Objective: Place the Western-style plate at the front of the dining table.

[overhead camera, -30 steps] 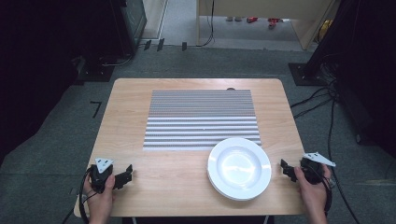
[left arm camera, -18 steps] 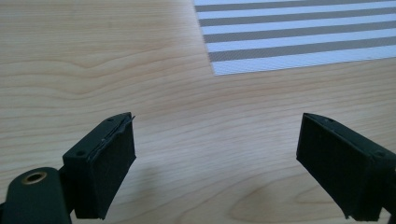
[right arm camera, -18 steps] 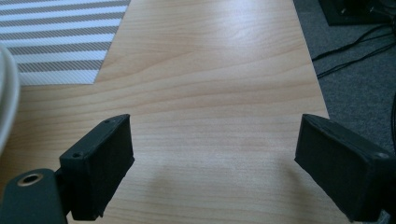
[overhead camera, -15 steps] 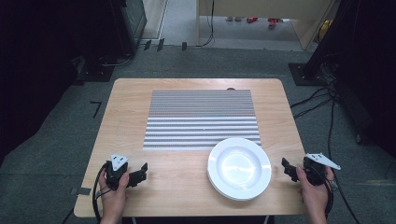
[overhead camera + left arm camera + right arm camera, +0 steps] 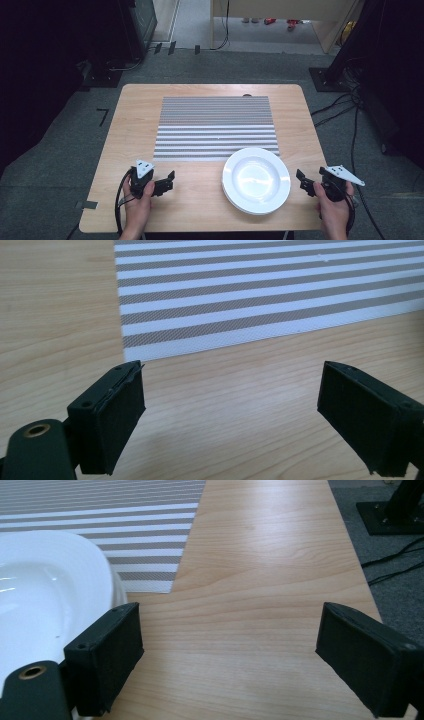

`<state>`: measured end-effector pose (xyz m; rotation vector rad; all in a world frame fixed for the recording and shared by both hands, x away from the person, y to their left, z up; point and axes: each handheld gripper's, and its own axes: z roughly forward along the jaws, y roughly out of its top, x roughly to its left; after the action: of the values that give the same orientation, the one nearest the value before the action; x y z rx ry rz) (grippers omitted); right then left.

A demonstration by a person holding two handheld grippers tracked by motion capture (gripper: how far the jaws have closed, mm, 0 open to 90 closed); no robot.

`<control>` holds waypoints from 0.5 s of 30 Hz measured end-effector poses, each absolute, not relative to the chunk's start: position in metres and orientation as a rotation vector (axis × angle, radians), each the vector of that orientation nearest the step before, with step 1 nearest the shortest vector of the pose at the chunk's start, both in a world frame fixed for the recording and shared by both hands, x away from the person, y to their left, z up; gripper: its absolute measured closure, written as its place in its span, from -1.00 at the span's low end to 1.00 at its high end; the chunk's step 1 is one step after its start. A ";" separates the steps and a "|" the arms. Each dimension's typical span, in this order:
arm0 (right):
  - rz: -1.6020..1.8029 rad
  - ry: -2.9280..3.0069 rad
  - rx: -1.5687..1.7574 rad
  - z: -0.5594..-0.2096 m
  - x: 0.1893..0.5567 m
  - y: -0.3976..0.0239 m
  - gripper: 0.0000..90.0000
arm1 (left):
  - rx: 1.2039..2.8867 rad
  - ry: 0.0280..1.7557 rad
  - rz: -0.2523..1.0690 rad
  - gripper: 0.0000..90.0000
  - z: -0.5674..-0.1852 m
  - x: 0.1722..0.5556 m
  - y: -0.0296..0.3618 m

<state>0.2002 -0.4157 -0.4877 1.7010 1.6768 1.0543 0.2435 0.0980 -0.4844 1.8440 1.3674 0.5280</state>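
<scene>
A white plate (image 5: 256, 180) sits at the table's front right, overlapping the near right corner of a grey-and-white striped placemat (image 5: 216, 127). My left gripper (image 5: 169, 182) is held low over the bare wood at the front left, open and empty, jaws pointing right toward the plate. In the left gripper view the open gripper (image 5: 232, 385) faces the placemat's near corner (image 5: 260, 285). My right gripper (image 5: 302, 182) hovers just right of the plate, open and empty. In the right gripper view its left jaw stands beside the plate's rim (image 5: 45, 590), and the gripper (image 5: 230, 620) spans bare wood.
The wooden table (image 5: 135, 125) has bare strips left and right of the placemat. Dark stands and cables (image 5: 345, 105) lie on the grey floor to the right. Black equipment (image 5: 135, 30) stands beyond the far left corner.
My left gripper has moved right, from the table's front left edge in toward the middle. The right gripper and the plate have stayed almost still.
</scene>
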 end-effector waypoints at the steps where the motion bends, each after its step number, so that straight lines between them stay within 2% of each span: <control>1: 1.060 1.688 1.681 -0.485 0.199 -0.411 -0.75 | 1.846 1.362 0.528 -0.74 -0.484 0.244 0.096; 10: 1.086 1.709 1.683 -0.480 0.198 -0.396 -0.74 | 1.851 1.325 0.493 -0.74 -0.480 0.246 0.073; 11: 1.103 1.712 1.680 -0.480 0.198 -0.393 -0.68 | 1.852 1.322 0.488 -0.74 -0.479 0.247 0.070; 15: 1.116 1.717 1.677 -0.480 0.198 -0.389 -0.67 | 1.858 1.304 0.468 -0.74 -0.478 0.247 0.058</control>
<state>0.1984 -0.3889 -0.4796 1.6765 1.7173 1.1161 0.2471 0.0584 -0.4782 1.8576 1.3040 0.4678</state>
